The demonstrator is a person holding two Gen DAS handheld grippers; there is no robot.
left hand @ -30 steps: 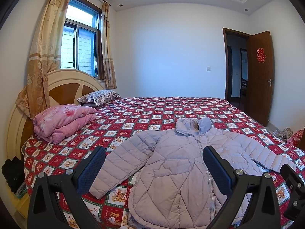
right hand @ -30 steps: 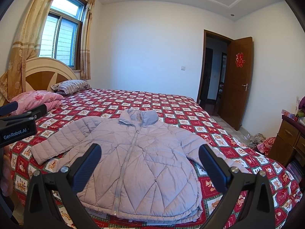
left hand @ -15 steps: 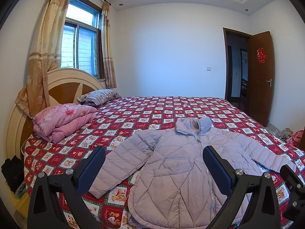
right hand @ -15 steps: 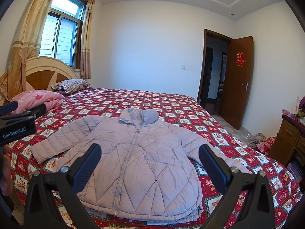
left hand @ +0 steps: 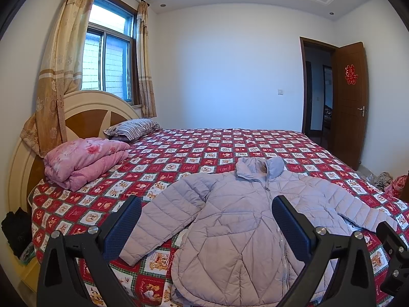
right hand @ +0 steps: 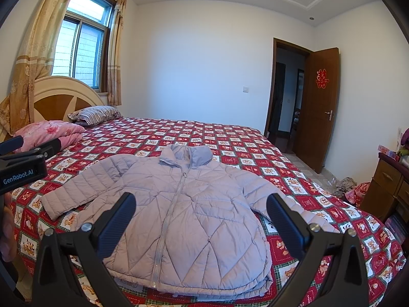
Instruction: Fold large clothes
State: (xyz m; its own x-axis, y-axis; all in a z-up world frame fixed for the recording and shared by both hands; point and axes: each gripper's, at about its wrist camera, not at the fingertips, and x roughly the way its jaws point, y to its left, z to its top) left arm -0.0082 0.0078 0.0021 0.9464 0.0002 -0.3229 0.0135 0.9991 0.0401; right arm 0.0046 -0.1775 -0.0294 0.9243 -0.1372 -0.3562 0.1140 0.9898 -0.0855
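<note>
Both the left gripper (left hand: 207, 220) and right gripper (right hand: 200, 216) are hovering spread and empty. Beyond them, toward twelve o'clock, the puffer jacket (right hand: 184, 204) is lying flat, zipped, sleeves outstretched on the bed (right hand: 230, 138); folding is not begun.

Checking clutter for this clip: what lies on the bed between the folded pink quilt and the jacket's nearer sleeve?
Only bare patterned bedspread lies between the pink quilt and the lavender jacket sleeve, clearest in the left wrist view.
</note>
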